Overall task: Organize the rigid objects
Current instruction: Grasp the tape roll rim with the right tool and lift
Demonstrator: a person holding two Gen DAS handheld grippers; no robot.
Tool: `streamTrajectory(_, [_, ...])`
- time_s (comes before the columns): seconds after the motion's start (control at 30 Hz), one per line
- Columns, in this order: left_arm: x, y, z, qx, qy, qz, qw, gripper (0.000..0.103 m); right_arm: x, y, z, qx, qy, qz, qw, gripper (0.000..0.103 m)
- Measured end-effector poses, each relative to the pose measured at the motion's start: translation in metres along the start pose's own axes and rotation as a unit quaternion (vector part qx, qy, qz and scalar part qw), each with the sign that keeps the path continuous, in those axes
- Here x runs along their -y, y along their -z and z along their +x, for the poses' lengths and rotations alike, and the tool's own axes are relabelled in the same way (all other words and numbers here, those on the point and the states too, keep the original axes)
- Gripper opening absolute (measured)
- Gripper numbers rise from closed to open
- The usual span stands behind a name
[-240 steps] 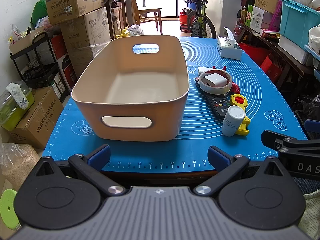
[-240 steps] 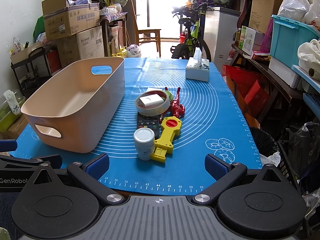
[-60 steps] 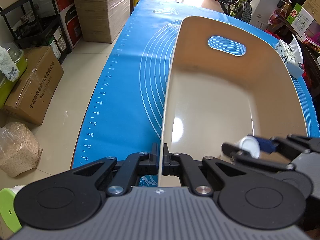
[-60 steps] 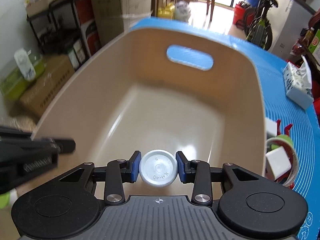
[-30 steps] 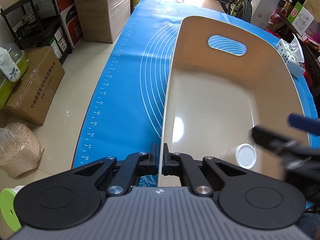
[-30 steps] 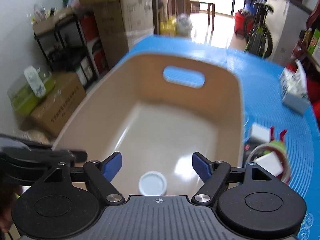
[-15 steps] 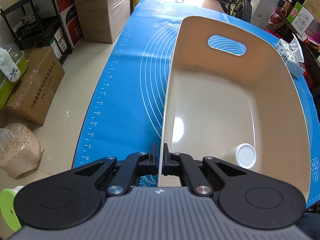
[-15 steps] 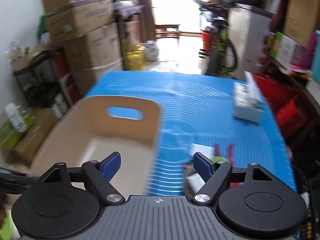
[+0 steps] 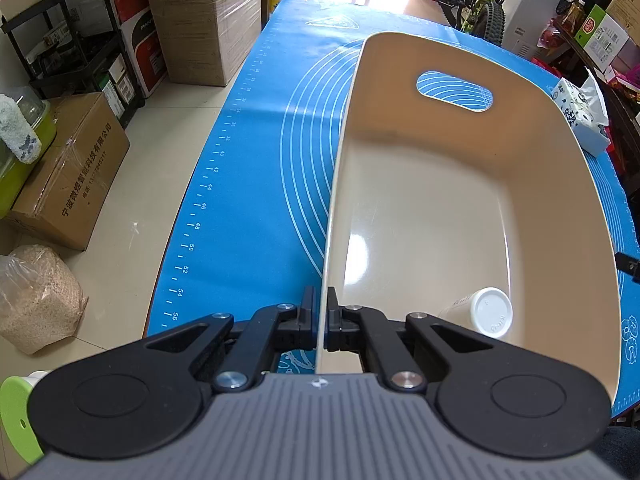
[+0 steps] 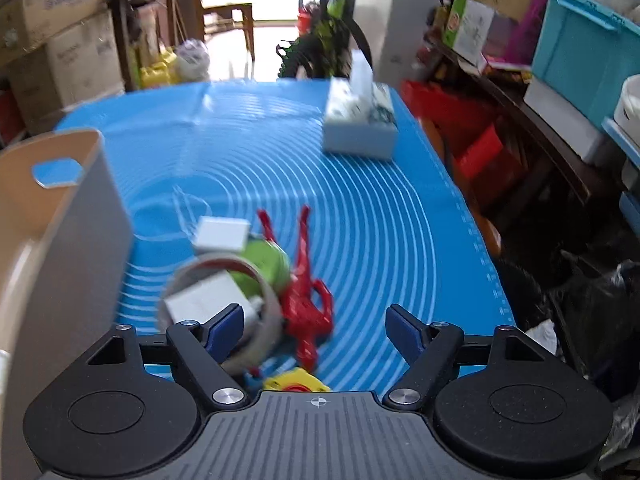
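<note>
Left gripper (image 9: pixel 323 322) clamped on the bin (image 9: pixel 560 184) near-left wall, one finger each side. White bottle (image 9: pixel 486 312) lies on its side inside the bin, near-right corner. Right gripper (image 10: pixel 316 328) wide, holding nothing, over the mat (image 10: pixel 360 208) right of the bin; tape roll (image 10: pixel 224 300), red figure (image 10: pixel 306 304), tissue box (image 10: pixel 360 124) there.

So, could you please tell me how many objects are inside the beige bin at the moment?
1: a white-capped bottle lies on its side in the near right corner of the beige bin. The left gripper hides part of the near floor, so more could be there.
</note>
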State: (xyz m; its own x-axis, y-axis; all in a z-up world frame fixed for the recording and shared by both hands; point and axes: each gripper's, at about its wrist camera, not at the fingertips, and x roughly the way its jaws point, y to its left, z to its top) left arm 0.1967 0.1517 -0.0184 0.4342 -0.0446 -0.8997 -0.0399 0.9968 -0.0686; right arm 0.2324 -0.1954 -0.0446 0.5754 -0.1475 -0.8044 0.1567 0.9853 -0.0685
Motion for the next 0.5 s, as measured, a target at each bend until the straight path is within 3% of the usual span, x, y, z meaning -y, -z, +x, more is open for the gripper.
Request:
streamTrajectory(0.27, [0.000,0.000,0.000,0.000,-0.001,0.000,1.0000,0.005,-0.005,0.005,0.013,-0.008,0.000,-0.018,1.000,0.077])
streamTrajectory(0.5, [0.001,0.000,0.000,0.000,-0.004,0.000,1.0000,0.008,-0.014,0.007,0.018,-0.013,-0.001,-0.034,0.999,0.064])
